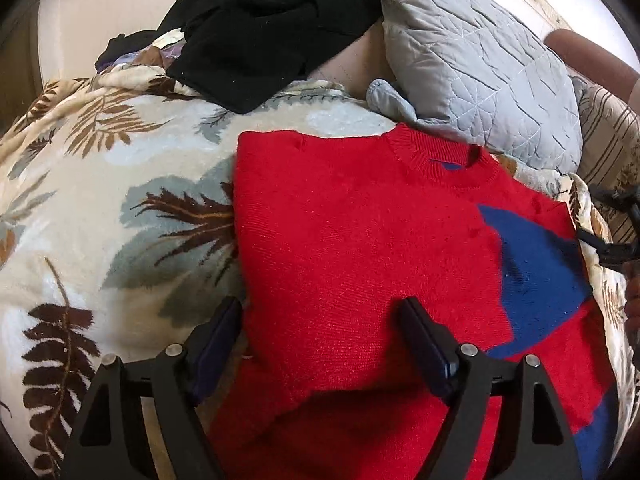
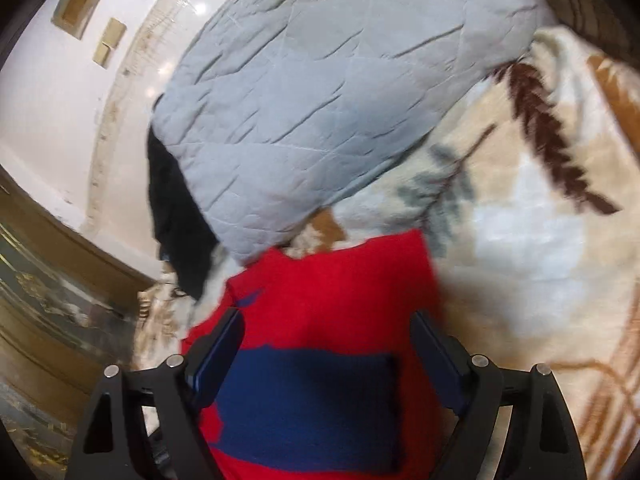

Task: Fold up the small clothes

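A small red sweater (image 1: pixel 360 248) with blue patches lies flat on a leaf-print blanket (image 1: pixel 100 208), collar toward the far side. Its sleeves look folded in. My left gripper (image 1: pixel 320 316) is open and hovers over the sweater's lower left part, its left finger past the sweater's left edge. In the right wrist view the sweater (image 2: pixel 332 292) lies between and below my open right gripper (image 2: pixel 326 328), over a blue band. The right gripper also shows at the right edge of the left wrist view (image 1: pixel 616 232). Neither gripper holds cloth.
A grey quilted pillow (image 1: pixel 480 80) lies just beyond the sweater's collar; it also shows in the right wrist view (image 2: pixel 320 100). A black garment (image 1: pixel 260 28) lies heaped at the far left. A striped cloth (image 1: pixel 608 152) is at the right. A wall (image 2: pixel 52 80) is beyond.
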### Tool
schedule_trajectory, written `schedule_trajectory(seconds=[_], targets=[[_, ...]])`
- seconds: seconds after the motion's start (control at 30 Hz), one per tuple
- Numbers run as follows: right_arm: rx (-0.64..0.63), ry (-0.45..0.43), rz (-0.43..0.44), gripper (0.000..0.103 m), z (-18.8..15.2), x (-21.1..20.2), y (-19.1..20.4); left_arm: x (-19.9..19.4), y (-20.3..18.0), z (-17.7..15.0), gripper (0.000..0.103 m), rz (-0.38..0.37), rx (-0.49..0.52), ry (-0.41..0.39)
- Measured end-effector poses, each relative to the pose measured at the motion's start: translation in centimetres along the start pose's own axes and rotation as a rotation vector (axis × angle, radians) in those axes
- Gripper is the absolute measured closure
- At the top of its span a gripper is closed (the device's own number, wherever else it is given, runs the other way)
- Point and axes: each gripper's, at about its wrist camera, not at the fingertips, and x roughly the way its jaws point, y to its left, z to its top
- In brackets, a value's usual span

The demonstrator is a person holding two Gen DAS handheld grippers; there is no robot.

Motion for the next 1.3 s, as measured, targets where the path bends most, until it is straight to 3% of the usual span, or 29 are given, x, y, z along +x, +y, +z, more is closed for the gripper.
schedule_trajectory(seconds=[0.03, 0.2, 0.33, 0.5, 0.7, 0.93, 1.07, 1.3], targets=[[0.021, 0.03, -0.051, 0.018, 0.0, 1.0, -0.9, 0.0, 0.0, 0.0, 0.021, 0.001, 0.002, -0.002], [0.048, -0.048, 0.021, 0.016, -0.9, -2.6, 0.3, 0.1, -0.2, -0.3, 0.02, 0.004, 0.003, -0.008], [-0.004, -0.027, 0.05, 0.016, -5.2, -6.6, 2.2, 0.3, -0.4, -0.1, 0.017, 0.02, 0.007, -0.001], [-0.048, -0.023, -0.019, 0.016, -11.1, -11.4, 3.6, -2.3, -0.5, -0.2, 0.017, 0.043, -0.02, 0.008], [-0.057, 0.021, -0.131, 0.016, -19.4, -16.7, 1.9, -12.4, 1.2, -7.2, 0.017, -0.037, -0.043, -0.044], [0.051, 0.065, -0.141, 0.016, -27.0, -20.7, -2.1, -19.4, 4.0, -17.4, 0.017, -0.057, -0.101, 0.02], [0.06, 0.069, -0.111, 0.016, -29.1, -21.7, -2.8, -20.3, 3.7, -19.2, 0.017, -0.059, -0.089, 0.033], [0.063, 0.075, -0.088, 0.017, -29.8, -22.4, -2.9, -20.5, 2.4, -20.5, 0.017, -0.056, -0.057, 0.042]])
